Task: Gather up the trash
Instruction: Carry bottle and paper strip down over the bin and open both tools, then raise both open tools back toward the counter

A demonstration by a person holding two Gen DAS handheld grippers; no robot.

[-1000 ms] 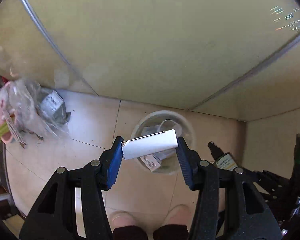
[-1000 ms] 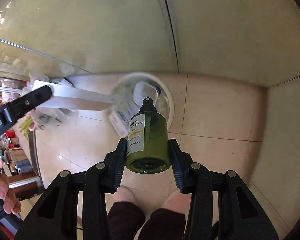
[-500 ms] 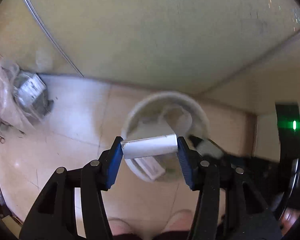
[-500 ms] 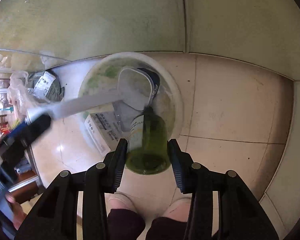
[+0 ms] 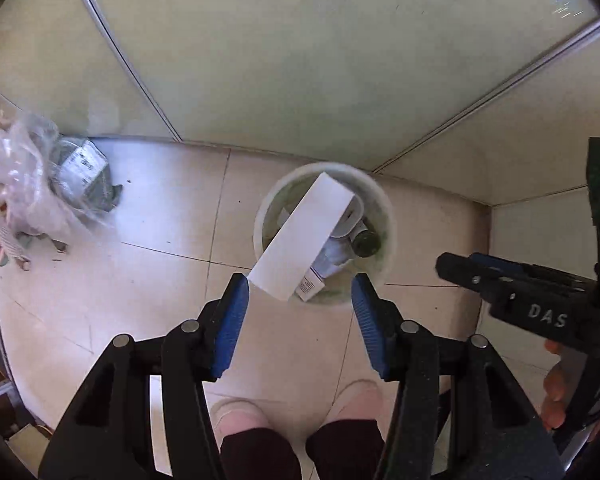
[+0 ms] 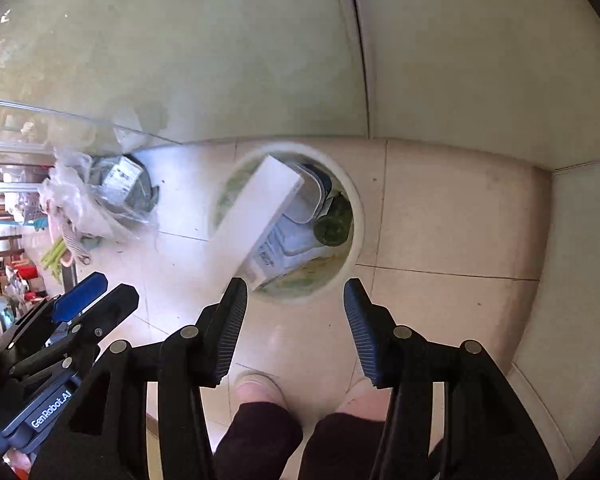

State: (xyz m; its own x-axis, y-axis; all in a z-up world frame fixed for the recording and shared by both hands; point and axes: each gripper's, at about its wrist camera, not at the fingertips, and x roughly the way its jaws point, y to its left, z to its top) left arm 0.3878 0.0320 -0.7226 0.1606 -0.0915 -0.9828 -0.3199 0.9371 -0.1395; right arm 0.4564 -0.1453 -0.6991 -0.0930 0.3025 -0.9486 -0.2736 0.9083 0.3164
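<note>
A round white bin stands on the tiled floor against the wall, directly below both grippers. A long white box leans in it, its lower end sticking out over the near rim. A green bottle stands base-up in the bin among other packaging. My left gripper hovers above the bin, open, its pads clear of the box. My right gripper is above the near rim, its jaws opening with nothing between them.
A heap of clear plastic bags and grey packaging lies on the floor left of the bin. The person's slippered feet stand just below the grippers. Green glass panels rise behind the bin, and a corner wall closes the right side.
The white box has left my left gripper and now leans in the bin. The green bottle has dropped from my right gripper into the bin. Both grippers sit higher above the bin than half a second ago.
</note>
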